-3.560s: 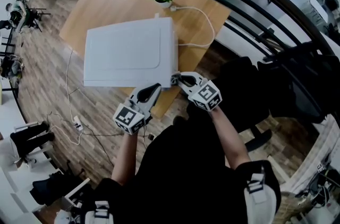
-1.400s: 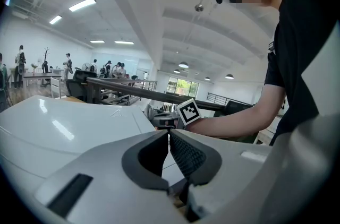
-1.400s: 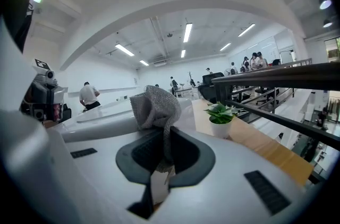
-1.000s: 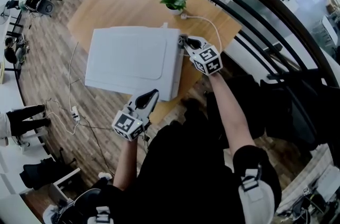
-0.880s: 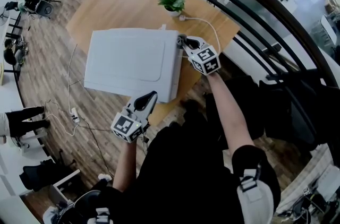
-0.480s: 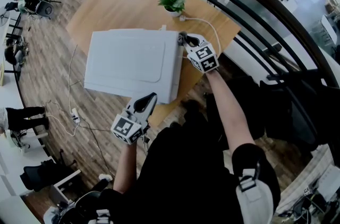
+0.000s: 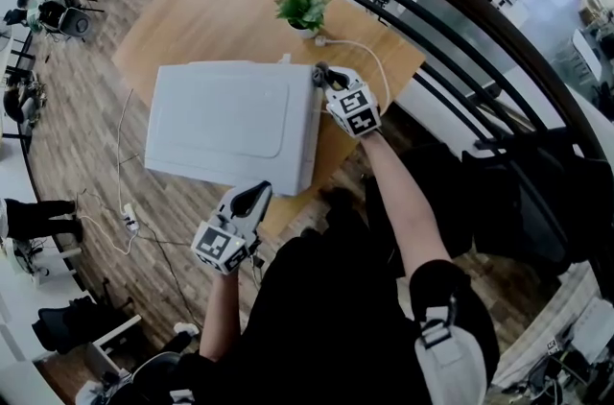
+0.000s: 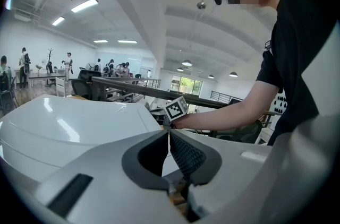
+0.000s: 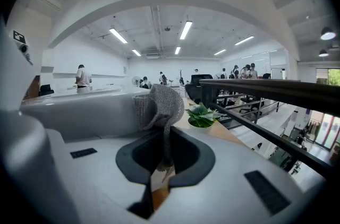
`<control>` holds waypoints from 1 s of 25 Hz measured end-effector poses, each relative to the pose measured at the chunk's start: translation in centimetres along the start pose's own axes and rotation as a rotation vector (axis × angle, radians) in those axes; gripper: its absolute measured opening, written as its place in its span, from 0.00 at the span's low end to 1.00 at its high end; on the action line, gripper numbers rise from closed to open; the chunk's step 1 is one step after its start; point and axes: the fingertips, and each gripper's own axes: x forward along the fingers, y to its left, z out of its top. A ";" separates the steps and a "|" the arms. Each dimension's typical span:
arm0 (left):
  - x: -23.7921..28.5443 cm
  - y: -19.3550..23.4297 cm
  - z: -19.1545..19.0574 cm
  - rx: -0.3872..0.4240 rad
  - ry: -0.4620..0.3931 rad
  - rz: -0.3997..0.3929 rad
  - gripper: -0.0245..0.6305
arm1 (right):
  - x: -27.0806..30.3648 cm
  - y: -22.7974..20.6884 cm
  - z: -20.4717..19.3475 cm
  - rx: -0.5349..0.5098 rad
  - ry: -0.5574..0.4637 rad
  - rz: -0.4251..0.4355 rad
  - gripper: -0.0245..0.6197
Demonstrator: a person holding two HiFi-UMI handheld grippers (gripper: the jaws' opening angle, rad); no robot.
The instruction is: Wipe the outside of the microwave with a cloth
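Cloth (image 9: 159,102) of grey weave is clamped between the jaws of the right gripper (image 9: 164,135), its bunched upper part standing up above the tips. From the head view, this gripper sits at the far right corner of the microwave (image 7: 225,118), with the cloth pressed at or just against the top edge of the right-hand wall. The left gripper (image 7: 255,194) has its jaws brought together with nothing between them. It is held low, near the microwave's near right corner, and does not appear to touch it.

The microwave is a white box lying on a round wooden table (image 7: 204,2), its broad top panel facing the camera. Just beyond it a small potted plant (image 7: 301,11) stands on the table, and a white cable (image 7: 372,58) loops from the back of the microwave past the right gripper. A dark curved railing (image 7: 460,5) runs behind the table.

As a judgement, the wiping is under way along the right side, with the cloth at that wall's far end. No surface shows streaks or damp marks, so which faces are already done cannot be read. The top, the front and the left side appear to be left, along with any part of the right wall not yet covered.
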 end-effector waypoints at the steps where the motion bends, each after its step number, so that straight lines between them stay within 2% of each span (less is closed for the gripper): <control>1: 0.0 0.0 0.1 0.002 0.002 0.002 0.05 | 0.2 -0.1 -0.3 -0.001 0.004 -0.001 0.06; 4: 0.0 0.2 0.5 -0.003 0.018 0.022 0.05 | 0.6 -0.3 -0.9 0.003 0.012 -0.006 0.06; 9: -0.6 -0.4 0.0 0.001 -0.009 -0.004 0.05 | 0.4 0.0 -0.8 0.015 0.001 -0.028 0.05; 13: -0.9 -0.9 -0.1 -0.004 0.026 -0.005 0.05 | 0.0 0.3 -0.9 0.016 -0.001 -0.041 0.05; 25: -0.7 -1.7 -0.2 0.038 0.037 -0.086 0.05 | -1.1 2.8 -3.0 -0.062 0.036 0.000 0.05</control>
